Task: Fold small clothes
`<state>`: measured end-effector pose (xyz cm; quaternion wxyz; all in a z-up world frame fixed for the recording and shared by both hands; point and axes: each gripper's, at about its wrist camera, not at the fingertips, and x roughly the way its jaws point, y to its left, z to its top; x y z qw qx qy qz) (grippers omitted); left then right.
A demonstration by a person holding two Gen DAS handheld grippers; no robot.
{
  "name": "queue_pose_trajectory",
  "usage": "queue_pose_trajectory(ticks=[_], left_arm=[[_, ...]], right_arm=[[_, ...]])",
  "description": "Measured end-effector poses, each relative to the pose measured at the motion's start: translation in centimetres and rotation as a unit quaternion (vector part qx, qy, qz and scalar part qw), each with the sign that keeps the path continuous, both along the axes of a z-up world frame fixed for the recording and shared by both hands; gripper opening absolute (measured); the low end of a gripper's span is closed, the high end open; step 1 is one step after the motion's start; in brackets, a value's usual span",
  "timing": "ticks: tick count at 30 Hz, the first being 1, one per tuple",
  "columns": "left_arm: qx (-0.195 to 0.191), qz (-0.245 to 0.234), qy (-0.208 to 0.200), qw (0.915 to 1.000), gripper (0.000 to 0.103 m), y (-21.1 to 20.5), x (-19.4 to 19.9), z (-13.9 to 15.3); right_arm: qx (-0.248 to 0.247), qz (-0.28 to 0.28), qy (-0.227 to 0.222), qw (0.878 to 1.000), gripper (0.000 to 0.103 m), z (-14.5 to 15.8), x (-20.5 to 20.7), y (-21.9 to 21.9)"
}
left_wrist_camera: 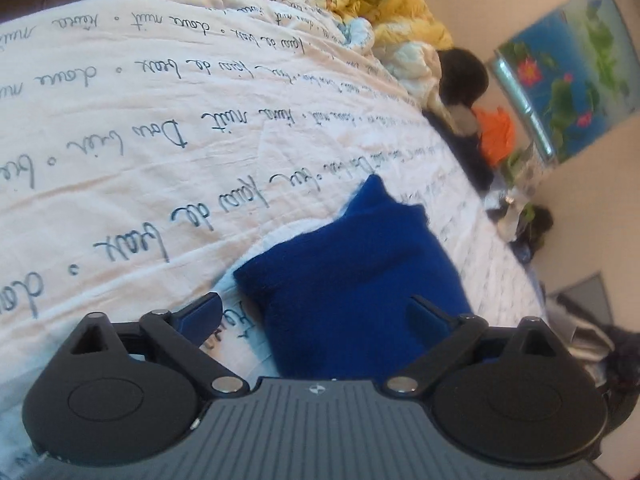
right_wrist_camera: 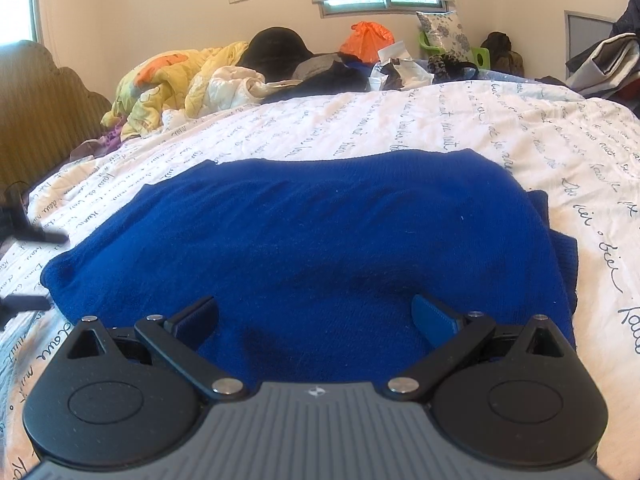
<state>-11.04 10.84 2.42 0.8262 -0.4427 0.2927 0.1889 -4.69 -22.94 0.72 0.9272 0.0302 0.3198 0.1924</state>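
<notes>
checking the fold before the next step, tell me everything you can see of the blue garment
The blue garment is a deep royal blue knit, fuzzy like wool or fleece. It lies folded into a flat, roughly rectangular bundle on the white bedsheet printed with script. Layered edges stick out at its right side, and one corner peaks up in the left wrist view. Both the left gripper and right gripper are open over its near edge, gripping nothing.

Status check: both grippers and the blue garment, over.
Left gripper open, empty. Right gripper open, empty, over blue sweater. Sweater folded on white bedsheet. Nothing in the way.
</notes>
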Motion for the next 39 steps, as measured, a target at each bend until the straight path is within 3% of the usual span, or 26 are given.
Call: queue_pose_trajectory(ticks=[6, 10, 11, 12, 13, 15, 17, 18, 19, 20, 22, 23, 25, 26, 28, 31, 34, 39], left_arm=[[0.033, 0.006, -0.014, 0.9993, 0.094, -0.9, 1.2, 0.0], [0.038, 0.015, -0.019, 0.9990, 0.078, -0.7, 1.6, -0.3], [0.045, 0.018, -0.015, 0.9987, 0.059, -0.6, 1.8, -0.4], [0.055, 0.020, -0.002, 0.9983, 0.024, -0.6, 2.1, -0.6], [0.063, 0.020, 0.020, 0.9976, 0.007, -0.5, 2.5, -0.9], [0.087, 0.010, 0.026, 0.9958, 0.011, -0.8, 2.8, -0.7], [0.160, -0.021, 0.042, 0.9860, 0.009, -2.6, 3.6, 0.4], [0.216, -0.057, 0.028, 0.9744, 0.009, -4.5, 3.9, 1.4], [0.274, -0.108, -0.008, 0.9555, 0.009, -7.1, 3.8, 2.6], [0.338, -0.169, -0.047, 0.9247, 0.009, -10.2, 3.6, 3.6], [0.432, -0.294, -0.101, 0.8466, 0.009, -16.3, 2.9, 4.0], [0.450, -0.345, -0.117, 0.8156, 0.009, -18.7, 2.5, 3.5], [0.474, -0.403, -0.119, 0.7742, 0.010, -22.0, 1.9, 1.8], [0.479, -0.425, -0.117, 0.7593, 0.010, -23.0, 1.6, 1.1], [0.476, -0.450, -0.125, 0.7453, 0.010, -24.0, 0.9, 0.5], [0.491, -0.459, -0.139, 0.7268, 0.010, -24.4, 0.2, 0.3], [0.487, -0.457, -0.140, 0.7307, 0.010, -24.1, 0.3, 0.6], [0.493, -0.464, -0.153, 0.7198, 0.010, -24.8, 0.2, 0.7]], right_arm=[[0.004, 0.000, 0.000, 1.000, 0.103, 0.2, -0.1, -0.1], [0.000, -0.001, 0.000, 1.000, 0.103, 0.2, -0.1, 0.0], [-0.002, 0.000, 0.000, 1.000, 0.103, 0.2, -0.1, 0.0], [-0.004, 0.000, 0.000, 1.000, 0.103, 0.2, -0.1, 0.0], [-0.005, -0.001, 0.000, 1.000, 0.103, 0.2, -0.2, 0.2], [-0.004, -0.001, 0.000, 1.000, 0.103, 0.3, -0.2, 0.1], [0.008, 0.000, 0.004, 1.000, 0.103, 0.4, -0.1, -0.2], [0.027, -0.001, 0.015, 1.000, 0.103, 0.6, 0.2, -0.7], [0.069, -0.005, 0.037, 0.997, 0.103, 1.3, 0.8, -1.7], [0.128, -0.009, 0.060, 0.990, 0.103, 2.2, 1.7, -3.1], [0.224, -0.012, 0.074, 0.972, 0.103, 4.2, 3.7, -5.7], [0.257, -0.008, 0.085, 0.963, 0.103, 4.8, 5.0, -6.8], [0.309, 0.019, 0.155, 0.938, 0.103, 4.3, 8.4, -8.1], [0.325, 0.031, 0.191, 0.926, 0.103, 3.5, 9.9, -8.3], [0.328, 0.021, 0.241, 0.913, 0.103, 1.9, 12.2, -8.5], [0.333, 0.027, 0.261, 0.906, 0.103, 0.9, 14.2, -8.4], [0.352, 0.037, 0.282, 0.892, 0.103, 0.2, 16.0, -8.0], [0.290, 0.057, 0.296, 0.909, 0.091, 0.4, 17.8, -5.6]])
